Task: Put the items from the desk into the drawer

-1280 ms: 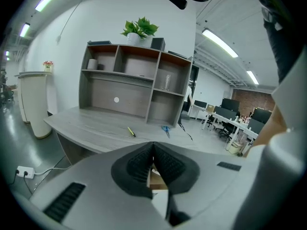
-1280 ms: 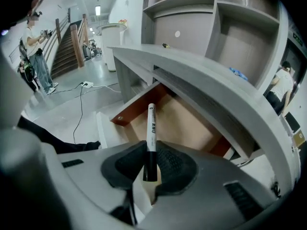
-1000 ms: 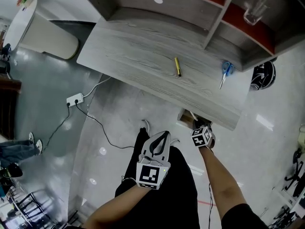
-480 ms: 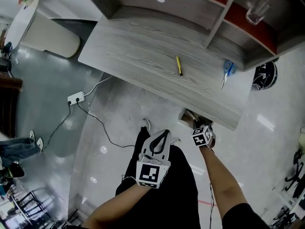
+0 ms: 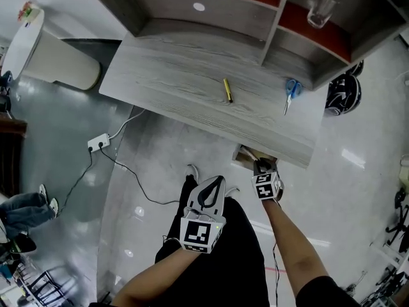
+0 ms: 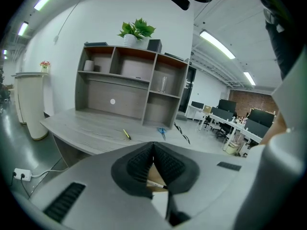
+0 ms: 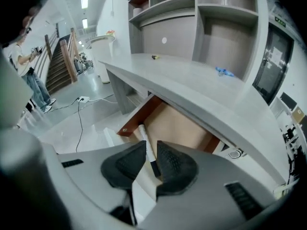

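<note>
My right gripper [image 7: 151,145] is shut on the black-capped end of a white marker [image 7: 143,135]. It holds the marker just over the open drawer [image 7: 182,128] under the desk's right end. The head view has this gripper [image 5: 260,165] at the drawer's mouth [image 5: 243,153]. My left gripper [image 5: 219,179] rests over my lap, shut and empty, and through its pads [image 6: 153,150] the marker [image 6: 154,182] shows. On the grey desk [image 5: 172,75] lie a yellow pen [image 5: 226,89] and blue scissors [image 5: 291,93].
A shelf unit stands along the desk's back, with a glass [image 5: 319,8] in one bay. A black helmet [image 5: 342,94] lies on the floor to the right. A power strip [image 5: 98,142] with its cable lies on the floor to the left.
The right gripper has lifted a little at the drawer's mouth with the marker still in it. The left gripper has stayed put. The head view has shifted slightly.
</note>
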Tool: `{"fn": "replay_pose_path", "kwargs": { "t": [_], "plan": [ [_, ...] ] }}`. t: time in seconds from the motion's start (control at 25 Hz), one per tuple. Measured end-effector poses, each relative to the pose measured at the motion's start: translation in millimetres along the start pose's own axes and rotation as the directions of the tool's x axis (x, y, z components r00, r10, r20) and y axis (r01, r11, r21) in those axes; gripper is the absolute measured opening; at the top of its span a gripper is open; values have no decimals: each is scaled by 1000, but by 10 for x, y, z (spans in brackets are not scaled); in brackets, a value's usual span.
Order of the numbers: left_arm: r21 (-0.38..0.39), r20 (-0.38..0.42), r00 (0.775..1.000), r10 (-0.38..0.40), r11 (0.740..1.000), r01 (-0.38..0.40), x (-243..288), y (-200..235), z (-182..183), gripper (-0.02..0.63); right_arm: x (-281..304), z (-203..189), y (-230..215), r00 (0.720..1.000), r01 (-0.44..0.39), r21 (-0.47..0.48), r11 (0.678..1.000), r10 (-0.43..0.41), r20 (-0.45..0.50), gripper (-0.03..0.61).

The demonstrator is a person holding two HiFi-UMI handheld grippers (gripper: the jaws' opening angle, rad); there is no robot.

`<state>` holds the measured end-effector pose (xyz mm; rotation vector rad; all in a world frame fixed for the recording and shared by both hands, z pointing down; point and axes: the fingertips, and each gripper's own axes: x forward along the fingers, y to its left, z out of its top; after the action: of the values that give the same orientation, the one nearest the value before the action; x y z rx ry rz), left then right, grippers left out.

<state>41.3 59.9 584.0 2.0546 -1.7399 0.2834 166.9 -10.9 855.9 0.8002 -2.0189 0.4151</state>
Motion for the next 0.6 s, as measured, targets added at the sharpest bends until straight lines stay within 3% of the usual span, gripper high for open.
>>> {"fn": "replay_pose_path", "kwargs": {
  "t": [0.32, 0.6],
  "plan": [
    [-11, 6, 999, -32, 999, 32, -149, -63, 111, 12, -619, 275, 90, 992, 35, 152, 988, -53, 114, 49],
    [23, 26, 996, -80, 997, 79, -271, -119, 355, 12, -1310, 606, 46, 965, 73, 269, 960, -136, 223, 26]
  ]
}}
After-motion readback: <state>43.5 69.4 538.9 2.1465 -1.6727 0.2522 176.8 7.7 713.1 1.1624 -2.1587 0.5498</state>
